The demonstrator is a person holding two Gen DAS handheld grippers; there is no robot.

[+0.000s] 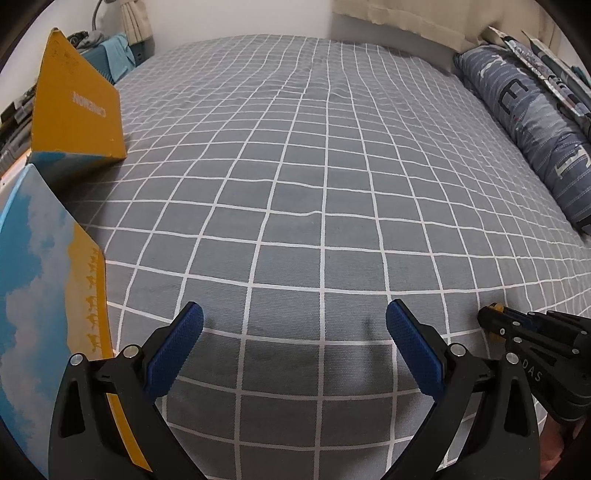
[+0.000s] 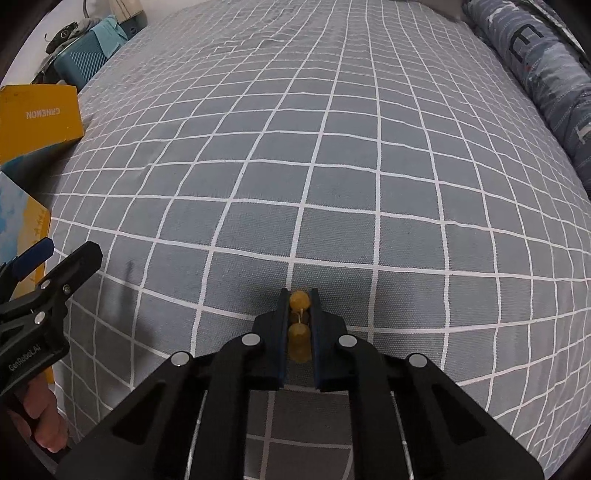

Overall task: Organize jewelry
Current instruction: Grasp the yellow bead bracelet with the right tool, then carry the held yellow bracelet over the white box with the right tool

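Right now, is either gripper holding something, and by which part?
The right gripper is shut on a string of yellow beads, pinching two beads between its pads. The left gripper is open and holds nothing.

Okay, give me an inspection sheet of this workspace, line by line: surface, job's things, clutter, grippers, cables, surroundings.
Surface: bed cover, grey with a white grid, slightly wrinkled.
Job's things: yellow beads on a string, between the right gripper's pads; open yellow box at the bed's left edge, its lid up; inside not visible.
Clutter: blue patterned pillow along the right side.
Grippers: left gripper open, nothing between its pads, above the cover; right gripper shut on the beads, low over the cover.
Cables: nothing seen on the bed; a thin grey cord on the far wall.
Surroundings: teal case with loose items beyond the bed's left side; curtain behind.
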